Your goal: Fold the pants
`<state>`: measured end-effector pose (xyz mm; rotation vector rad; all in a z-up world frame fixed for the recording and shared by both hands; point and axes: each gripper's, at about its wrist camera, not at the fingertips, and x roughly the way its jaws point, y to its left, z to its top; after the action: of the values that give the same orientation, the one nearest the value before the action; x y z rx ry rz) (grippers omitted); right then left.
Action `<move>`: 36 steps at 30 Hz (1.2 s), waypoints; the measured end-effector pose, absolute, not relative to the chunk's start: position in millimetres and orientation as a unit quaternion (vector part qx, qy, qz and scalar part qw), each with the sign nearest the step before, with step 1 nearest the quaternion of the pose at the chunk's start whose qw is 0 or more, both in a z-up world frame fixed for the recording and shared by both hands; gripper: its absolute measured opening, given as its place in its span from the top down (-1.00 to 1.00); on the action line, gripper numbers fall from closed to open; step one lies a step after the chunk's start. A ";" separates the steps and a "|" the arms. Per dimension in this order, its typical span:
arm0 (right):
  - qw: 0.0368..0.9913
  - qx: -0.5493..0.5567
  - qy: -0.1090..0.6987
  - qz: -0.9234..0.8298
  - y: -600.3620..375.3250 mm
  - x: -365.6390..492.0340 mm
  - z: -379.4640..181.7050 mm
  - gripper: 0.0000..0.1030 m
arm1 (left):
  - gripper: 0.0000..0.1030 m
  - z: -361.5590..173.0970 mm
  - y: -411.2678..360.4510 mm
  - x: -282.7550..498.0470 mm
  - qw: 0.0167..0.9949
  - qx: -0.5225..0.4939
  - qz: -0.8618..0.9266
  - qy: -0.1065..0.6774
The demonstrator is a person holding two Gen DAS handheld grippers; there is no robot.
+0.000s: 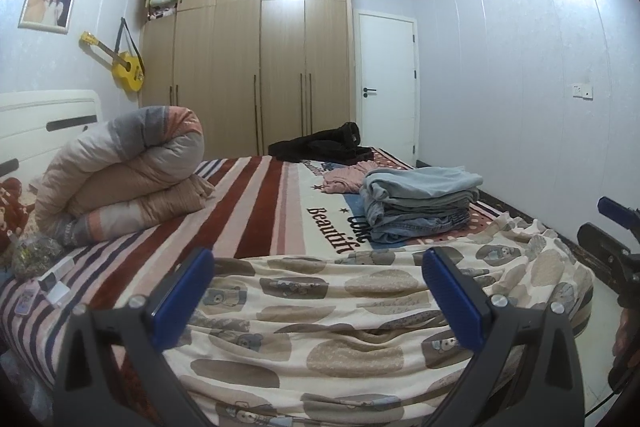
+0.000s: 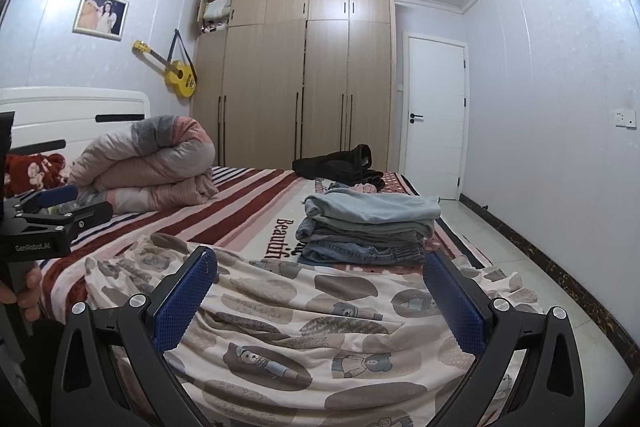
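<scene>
Cream pants printed with brown ovals and small bears (image 1: 332, 327) (image 2: 316, 331) lie spread and wrinkled across the near end of the bed. My left gripper (image 1: 318, 295) hangs open just above them, its blue pads wide apart with nothing between. My right gripper (image 2: 320, 297) is likewise open over the same pants, further right. Each gripper shows in the other's view: the right gripper (image 1: 612, 239) at the right edge, the left gripper (image 2: 56, 207) at the left edge with a hand on its handle.
A stack of folded jeans and grey pants (image 1: 420, 203) (image 2: 368, 227) sits beyond on the striped blanket (image 1: 256, 203). A rolled quilt (image 1: 124, 179) lies left, a dark garment (image 1: 320, 147) at the far end, a pink garment (image 1: 344, 179). Small items (image 1: 44, 279) rest at the bed's left edge. Tiled floor (image 2: 520, 239) runs right.
</scene>
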<state>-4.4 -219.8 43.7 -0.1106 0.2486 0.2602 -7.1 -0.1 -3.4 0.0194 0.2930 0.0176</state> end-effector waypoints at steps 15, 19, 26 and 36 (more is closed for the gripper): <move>0.982 -0.055 0.123 0.130 -217.1 -2.8 43.1 -0.98 | -0.99 -5.1 13.2 -8.6 0.989 -0.010 0.015 0.143; 0.982 -0.054 0.123 0.130 -217.0 -3.4 43.1 -0.98 | -0.99 -5.6 12.3 -8.6 0.989 -0.009 0.017 0.143; 0.982 -0.053 0.125 0.131 -215.8 -2.8 43.0 -0.98 | -0.99 -6.5 13.4 -8.1 0.989 -0.009 0.016 0.144; 0.988 -0.032 0.100 0.110 -222.1 -7.1 37.5 -0.98 | -0.99 -9.0 20.7 -11.2 0.989 -0.014 0.003 0.147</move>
<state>-7.1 -222.1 37.5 -0.0636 0.2005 0.2211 -11.2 20.7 -9.0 -0.0284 0.2941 0.0068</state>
